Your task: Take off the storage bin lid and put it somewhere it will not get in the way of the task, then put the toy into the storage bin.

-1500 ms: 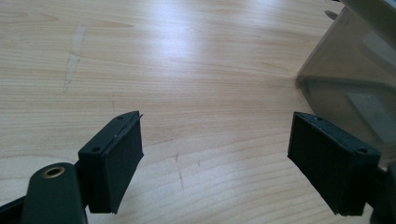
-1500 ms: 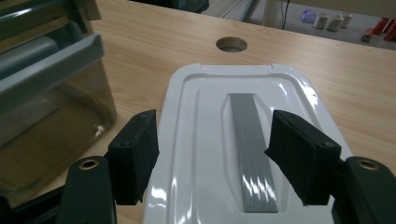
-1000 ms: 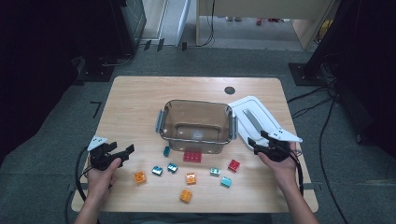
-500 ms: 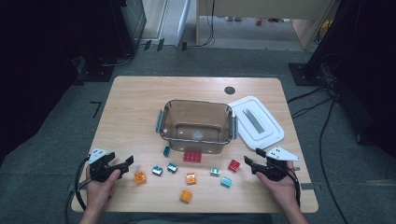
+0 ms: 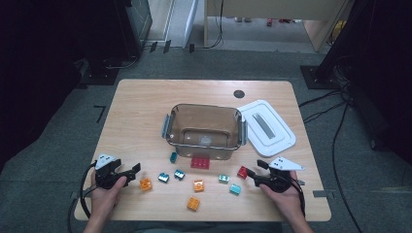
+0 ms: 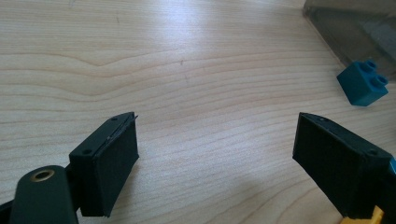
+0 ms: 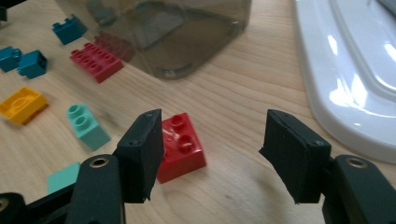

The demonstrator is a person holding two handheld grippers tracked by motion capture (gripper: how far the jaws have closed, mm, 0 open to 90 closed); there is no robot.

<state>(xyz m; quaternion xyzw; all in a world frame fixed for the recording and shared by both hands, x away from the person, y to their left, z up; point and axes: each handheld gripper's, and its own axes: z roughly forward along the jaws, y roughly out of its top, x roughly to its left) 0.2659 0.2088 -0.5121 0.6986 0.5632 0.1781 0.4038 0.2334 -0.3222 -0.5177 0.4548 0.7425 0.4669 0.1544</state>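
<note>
red brick (image 7: 180, 147) studs up, seemingly askew

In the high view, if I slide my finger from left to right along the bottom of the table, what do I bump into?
left gripper → orange brick → two dark blue bricks → another orange brick → light green brick → turquoise brick → small red brick → right gripper

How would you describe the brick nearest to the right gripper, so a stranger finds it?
Start at the clear container mid-table, then move toward its near right corner. A small red brick lies just before the open right gripper. It is square, unlike the wider red brick against the container wall.
</note>
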